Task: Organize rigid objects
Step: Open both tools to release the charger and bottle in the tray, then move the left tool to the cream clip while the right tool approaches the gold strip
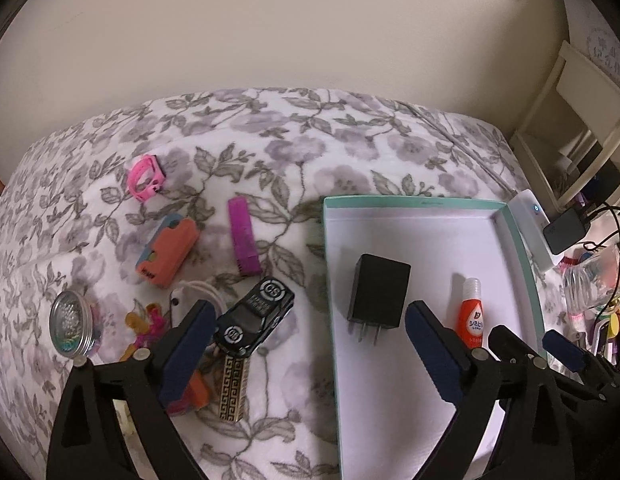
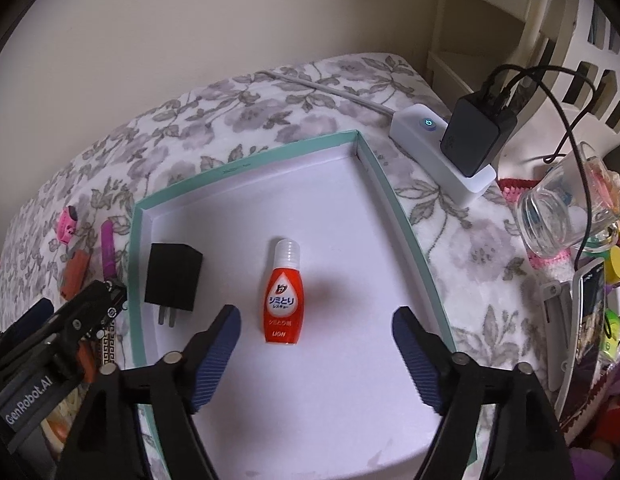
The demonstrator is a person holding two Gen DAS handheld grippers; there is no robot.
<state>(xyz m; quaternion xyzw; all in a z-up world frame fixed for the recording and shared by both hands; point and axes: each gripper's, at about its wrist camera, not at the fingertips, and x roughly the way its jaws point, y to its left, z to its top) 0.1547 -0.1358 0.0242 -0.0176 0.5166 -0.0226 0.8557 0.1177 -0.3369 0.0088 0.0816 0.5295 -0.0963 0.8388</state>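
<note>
Nearest the lens, the left gripper (image 1: 310,344) shows two black plastic arms tipped with ribbed dark-blue pads; its jaws are spread wide and hold nothing, one finger over the floral blanket (image 1: 270,152), the other over the tray (image 1: 329,240). The right gripper (image 2: 315,350) is built the same, jaws wide apart and empty, hovering above the tray floor with the orange bottle (image 2: 281,300) lying between and just beyond its fingertips.

The tray is a shallow rectangular cardboard box lid, teal outside, smooth white inside. It contains two things: a matte black boxy charger (image 1: 378,293) with two metal prongs, lying flat near the left wall, and the glossy orange squeeze bottle with a ribbed translucent cap, well apart from the charger.

Still out on the soft fuzzy blanket, left of the tray, lie a shiny black toy car (image 1: 254,317), a gold-and-black patterned rectangular case (image 1: 232,390) touching the car's near end, a flat purple bar (image 1: 244,236), an orange and blue block (image 1: 168,252), a pink plastic ring-shaped piece (image 1: 146,177), and a round metal tin (image 1: 71,322) with a clear beaded lid.

Beyond the tray's far right corner sits a white power strip (image 2: 437,148) with a dark adapter (image 2: 475,140) plugged in.
</note>
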